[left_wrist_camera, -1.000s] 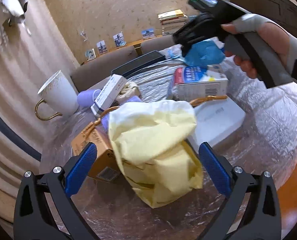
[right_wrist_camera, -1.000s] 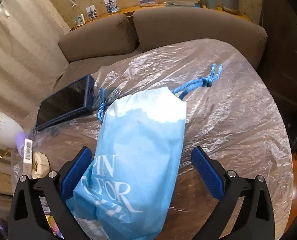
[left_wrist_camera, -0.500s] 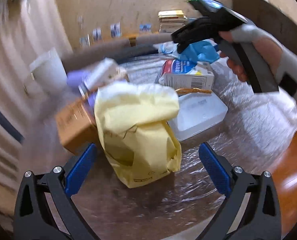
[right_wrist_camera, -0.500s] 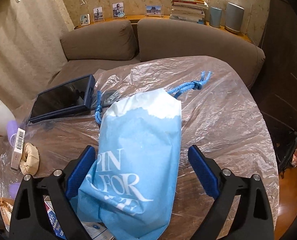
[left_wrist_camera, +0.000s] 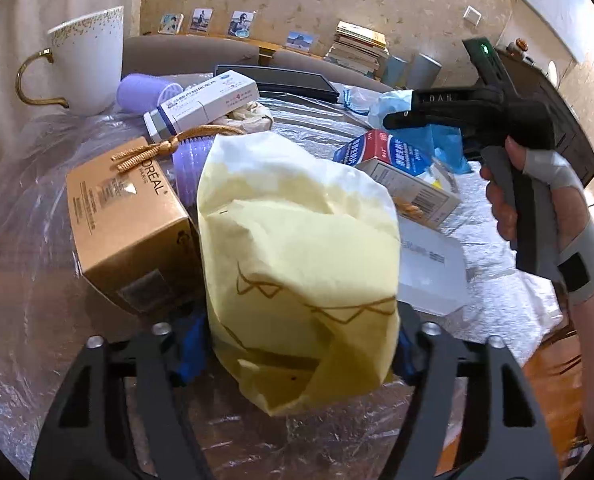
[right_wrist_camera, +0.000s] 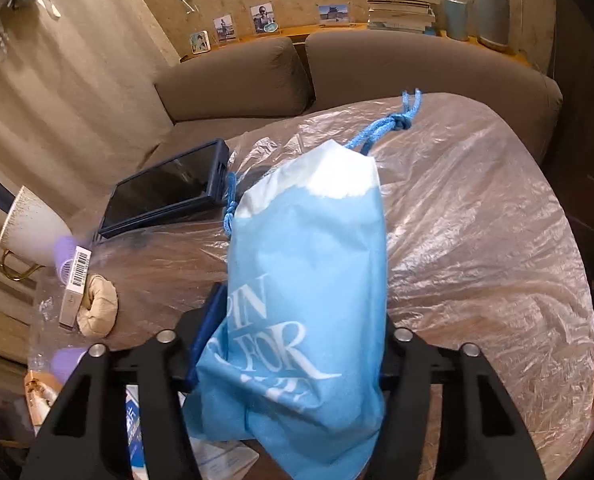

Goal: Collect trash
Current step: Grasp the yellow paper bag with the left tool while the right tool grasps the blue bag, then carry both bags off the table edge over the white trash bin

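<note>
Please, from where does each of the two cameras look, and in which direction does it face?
Left wrist: sits on the left gripper, looks down along its fingers at the yellow bag that they pinch; the right gripper and hand show.
Right wrist: sits on the right gripper, faces the sofa over the blue bag that it pinches.
Both show: white mug, tablet.

box (left_wrist_camera: 127, 220) left of bag (left_wrist_camera: 301, 264), mug (left_wrist_camera: 87, 36) behind, tablet (right_wrist_camera: 169, 188) by sofa (right_wrist_camera: 337, 72)
</note>
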`<move>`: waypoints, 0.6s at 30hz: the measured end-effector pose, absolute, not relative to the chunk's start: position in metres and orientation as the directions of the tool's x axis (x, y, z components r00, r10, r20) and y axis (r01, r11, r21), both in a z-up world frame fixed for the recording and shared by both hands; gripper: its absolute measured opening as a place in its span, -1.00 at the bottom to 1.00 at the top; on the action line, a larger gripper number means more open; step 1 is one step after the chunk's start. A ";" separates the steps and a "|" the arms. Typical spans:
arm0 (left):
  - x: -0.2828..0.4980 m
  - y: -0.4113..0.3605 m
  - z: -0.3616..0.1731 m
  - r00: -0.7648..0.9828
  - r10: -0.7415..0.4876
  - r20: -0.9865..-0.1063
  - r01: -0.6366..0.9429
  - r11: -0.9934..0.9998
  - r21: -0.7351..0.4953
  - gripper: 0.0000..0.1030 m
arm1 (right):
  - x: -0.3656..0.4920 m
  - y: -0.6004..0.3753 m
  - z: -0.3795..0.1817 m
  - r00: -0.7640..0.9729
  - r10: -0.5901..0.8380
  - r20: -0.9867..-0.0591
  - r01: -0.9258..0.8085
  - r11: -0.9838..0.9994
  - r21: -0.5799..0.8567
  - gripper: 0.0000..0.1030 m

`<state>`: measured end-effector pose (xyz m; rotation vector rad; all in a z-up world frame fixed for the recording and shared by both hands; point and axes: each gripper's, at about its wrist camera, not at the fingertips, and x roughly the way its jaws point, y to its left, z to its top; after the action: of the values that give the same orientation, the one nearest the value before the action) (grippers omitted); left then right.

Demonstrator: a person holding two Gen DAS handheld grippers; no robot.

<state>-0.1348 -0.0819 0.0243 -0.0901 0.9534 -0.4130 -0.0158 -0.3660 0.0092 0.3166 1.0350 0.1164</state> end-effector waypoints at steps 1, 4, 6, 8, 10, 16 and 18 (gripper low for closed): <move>-0.136 -0.080 0.025 0.505 -0.389 -0.771 0.303 0.916 -0.263 0.25 | -0.018 -0.367 0.010 0.511 0.246 -0.824 0.053 0.947 0.316 0.03; -0.141 -0.077 0.030 0.510 -0.392 -0.766 0.306 0.915 -0.264 0.24 | -0.028 -0.374 0.016 0.531 0.263 -0.805 0.047 0.940 0.338 0.02; -0.146 -0.072 0.033 0.514 -0.404 -0.757 0.311 0.910 -0.275 0.23 | -0.039 -0.378 0.022 0.549 0.269 -0.791 0.040 0.937 0.346 0.02; -0.147 -0.071 0.038 0.519 -0.412 -0.749 0.317 0.906 -0.279 0.23 | -0.048 -0.381 0.031 0.573 0.269 -0.774 0.033 0.937 0.349 0.02; -0.151 -0.070 0.044 0.520 -0.434 -0.736 0.334 0.896 -0.292 0.23 | -0.058 -0.386 0.042 0.601 0.269 -0.753 0.028 0.934 0.356 0.02; -0.162 -0.066 0.061 0.549 -0.443 -0.709 0.346 0.892 -0.290 0.23 | -0.089 -0.396 0.067 0.640 0.295 -0.710 -0.018 0.929 0.370 0.02; -0.165 -0.065 0.066 0.560 -0.437 -0.704 0.350 0.895 -0.278 0.23 | -0.105 -0.395 0.076 0.648 0.316 -0.693 -0.049 0.925 0.376 0.02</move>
<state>-0.1645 -0.0650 0.0656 -0.1101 0.8595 -0.4651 -0.1051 -0.3951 0.0760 0.3407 0.8440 0.2116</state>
